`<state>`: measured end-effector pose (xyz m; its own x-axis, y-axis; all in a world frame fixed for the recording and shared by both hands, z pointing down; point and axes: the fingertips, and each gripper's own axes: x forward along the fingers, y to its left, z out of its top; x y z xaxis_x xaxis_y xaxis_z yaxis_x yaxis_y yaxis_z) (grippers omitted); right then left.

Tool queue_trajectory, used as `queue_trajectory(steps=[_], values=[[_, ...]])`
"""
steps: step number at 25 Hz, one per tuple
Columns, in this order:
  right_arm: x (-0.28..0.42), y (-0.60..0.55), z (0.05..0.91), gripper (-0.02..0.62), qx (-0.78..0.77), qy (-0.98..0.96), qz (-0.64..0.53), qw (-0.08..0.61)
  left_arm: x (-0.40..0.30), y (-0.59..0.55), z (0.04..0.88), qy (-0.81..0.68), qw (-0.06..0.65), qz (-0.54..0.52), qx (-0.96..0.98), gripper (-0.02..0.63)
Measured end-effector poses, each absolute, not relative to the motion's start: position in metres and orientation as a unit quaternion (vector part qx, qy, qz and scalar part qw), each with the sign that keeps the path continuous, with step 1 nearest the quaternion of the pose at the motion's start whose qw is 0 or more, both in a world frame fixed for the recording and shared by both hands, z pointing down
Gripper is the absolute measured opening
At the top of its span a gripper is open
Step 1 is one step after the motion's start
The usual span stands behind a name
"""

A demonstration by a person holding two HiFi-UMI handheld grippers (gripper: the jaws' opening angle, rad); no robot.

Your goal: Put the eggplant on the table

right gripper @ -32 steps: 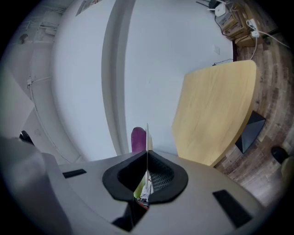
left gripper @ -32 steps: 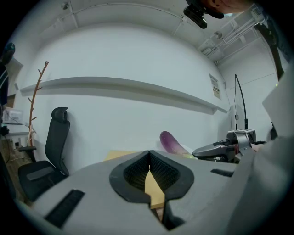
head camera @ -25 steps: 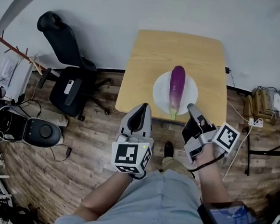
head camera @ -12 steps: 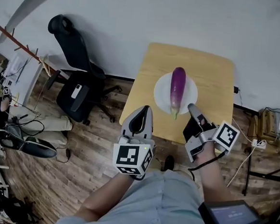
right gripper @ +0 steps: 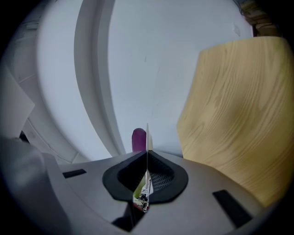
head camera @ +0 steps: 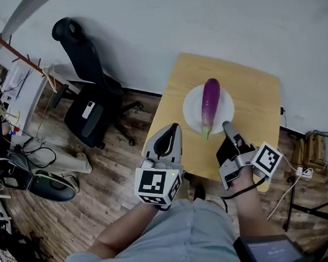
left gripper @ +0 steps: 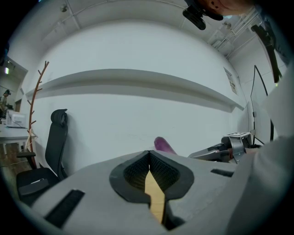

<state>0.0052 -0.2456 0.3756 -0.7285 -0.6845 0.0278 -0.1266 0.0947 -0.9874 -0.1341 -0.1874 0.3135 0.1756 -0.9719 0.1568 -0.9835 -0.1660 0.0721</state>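
A purple eggplant point(head camera: 210, 104) with a green stem lies on a white plate point(head camera: 192, 108) on the small wooden table point(head camera: 253, 92). My left gripper point(head camera: 171, 127) hovers at the table's near left corner, its jaws shut and empty. My right gripper point(head camera: 226, 126) is just right of the plate's near edge, over the table, also shut with nothing in it. The eggplant's tip point(left gripper: 163, 145) peeks over the left gripper's jaws. In the right gripper view the eggplant point(right gripper: 138, 139) stands just beyond the closed jaws.
A black office chair point(head camera: 90, 93) stands left of the table on the wooden floor. Cables and a power strip point(head camera: 305, 170) lie to the right. A white wall backs the table. A person's legs point(head camera: 185, 236) are below the grippers.
Both grippers have come closer to the table, which now sits nearer in the head view; the right gripper is now over the tabletop. Both grippers stay shut.
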Motion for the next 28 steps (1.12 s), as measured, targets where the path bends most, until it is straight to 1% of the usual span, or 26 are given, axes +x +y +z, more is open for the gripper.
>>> queue_trajectory(steps=[8, 16, 28], values=[[-0.008, -0.287, 0.399, 0.006, -0.304, 0.685, -0.618, 0.236, -0.147, -0.245, 0.328, -0.616, 0.082, 0.045, 0.782, 0.006], [-0.035, -0.328, 0.436, 0.006, -0.328, 0.66, -0.633, 0.236, -0.17, -0.302, 0.363, -0.581, 0.12, 0.066, 0.802, 0.006], [-0.026, -0.333, 0.489, 0.006, -0.35, 0.626, -0.648, 0.255, -0.153, -0.322, 0.403, -0.541, 0.133, 0.097, 0.825, 0.006]])
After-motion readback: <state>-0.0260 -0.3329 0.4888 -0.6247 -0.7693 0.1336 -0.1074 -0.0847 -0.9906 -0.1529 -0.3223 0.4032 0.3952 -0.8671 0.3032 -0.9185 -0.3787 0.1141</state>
